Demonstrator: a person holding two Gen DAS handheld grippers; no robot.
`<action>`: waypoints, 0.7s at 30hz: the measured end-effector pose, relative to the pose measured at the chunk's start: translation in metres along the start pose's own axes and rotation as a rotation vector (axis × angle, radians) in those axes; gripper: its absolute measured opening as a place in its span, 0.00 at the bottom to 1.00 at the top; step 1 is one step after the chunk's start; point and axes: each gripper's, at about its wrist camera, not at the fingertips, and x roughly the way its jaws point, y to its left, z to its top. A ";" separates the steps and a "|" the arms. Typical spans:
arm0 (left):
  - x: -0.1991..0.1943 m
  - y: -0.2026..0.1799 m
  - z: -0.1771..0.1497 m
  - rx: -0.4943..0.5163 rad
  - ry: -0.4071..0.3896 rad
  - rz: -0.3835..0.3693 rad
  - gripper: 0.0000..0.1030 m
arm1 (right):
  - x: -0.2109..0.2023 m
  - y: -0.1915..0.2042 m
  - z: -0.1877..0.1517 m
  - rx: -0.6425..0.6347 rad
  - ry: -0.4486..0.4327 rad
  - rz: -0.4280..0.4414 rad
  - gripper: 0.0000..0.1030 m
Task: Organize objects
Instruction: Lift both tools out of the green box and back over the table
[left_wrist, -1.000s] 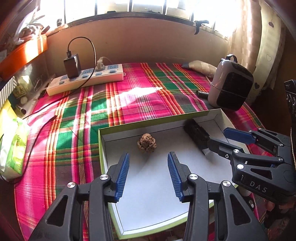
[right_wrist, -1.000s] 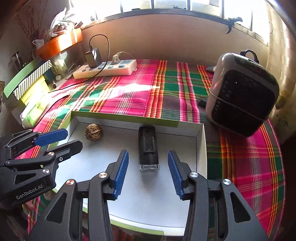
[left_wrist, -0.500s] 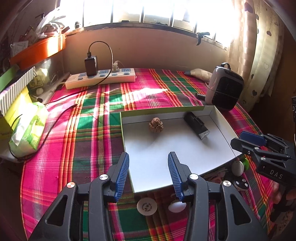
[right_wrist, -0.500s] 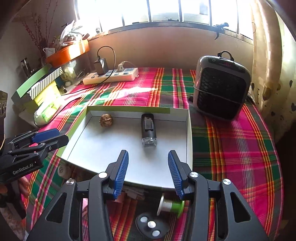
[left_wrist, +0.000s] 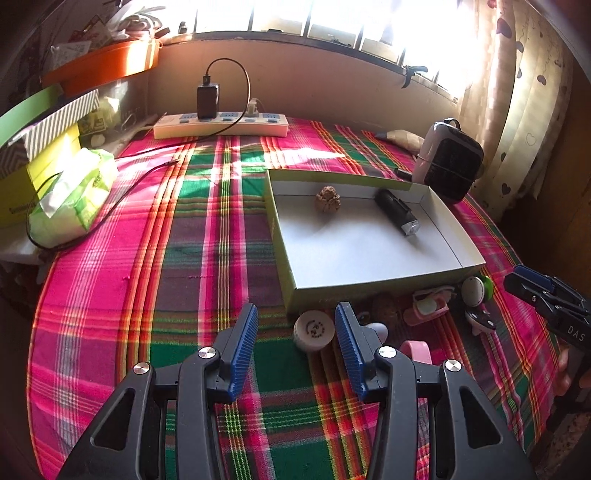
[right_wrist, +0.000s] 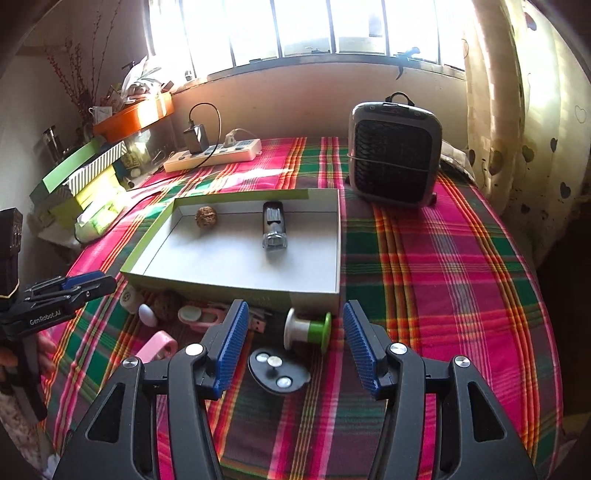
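Note:
A shallow white box with green sides (left_wrist: 369, 291) (right_wrist: 236, 286) lies on the plaid cloth. In it are a walnut (left_wrist: 327, 199) (right_wrist: 206, 216) and a black flashlight (left_wrist: 397, 216) (right_wrist: 274, 229). Small items lie along its near side: a white round cap (left_wrist: 314, 329) (right_wrist: 130, 297), a green and white spool (right_wrist: 307, 329) (left_wrist: 478, 290), a black disc with silver buttons (right_wrist: 277, 371), a pink clip (right_wrist: 159, 345) and a second walnut (right_wrist: 166, 303). My left gripper (left_wrist: 295, 345) is open and empty above the cloth. My right gripper (right_wrist: 293, 341) is open and empty over the spool.
A small heater (right_wrist: 395, 153) (left_wrist: 448, 160) stands at the back right. A power strip with a charger (left_wrist: 221, 123) (right_wrist: 214, 151) lies by the wall. A tissue pack (left_wrist: 72, 197) and stacked boxes (right_wrist: 83, 173) sit at the left. A curtain (right_wrist: 517, 110) hangs at the right.
Both grippers have pulled back and up from over the box, both staying open. The small items in front of the box have come into view.

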 end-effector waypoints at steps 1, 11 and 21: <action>0.001 0.001 -0.002 -0.007 0.004 -0.001 0.41 | -0.001 -0.001 -0.003 0.001 0.003 0.001 0.53; 0.007 0.005 -0.015 -0.034 0.035 -0.024 0.41 | 0.002 0.000 -0.031 -0.002 0.028 0.035 0.55; 0.018 0.007 -0.018 -0.056 0.070 -0.049 0.42 | 0.021 0.012 -0.037 -0.047 0.089 0.063 0.55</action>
